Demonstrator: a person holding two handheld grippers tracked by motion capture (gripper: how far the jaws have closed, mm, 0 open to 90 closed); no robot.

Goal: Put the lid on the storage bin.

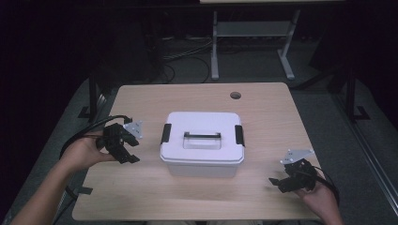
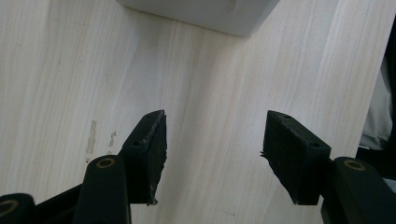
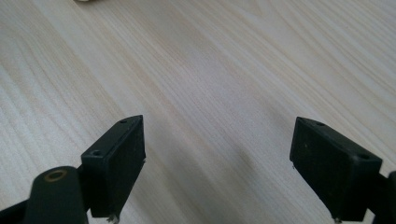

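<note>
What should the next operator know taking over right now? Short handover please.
Left gripper: open, holding nothing, just off the left side of the white storage box, not touching it.
Right gripper: open, holding nothing, near the front right of the table, well clear of the box.
Box: mid-table, lid on, the black latch at each end looks down, handle flat in its recess.
Done: nothing visible yet; box looks untouched.
Left: all the work on the box. Probably the left latch first, since the left gripper is closest; right latch after.
</note>
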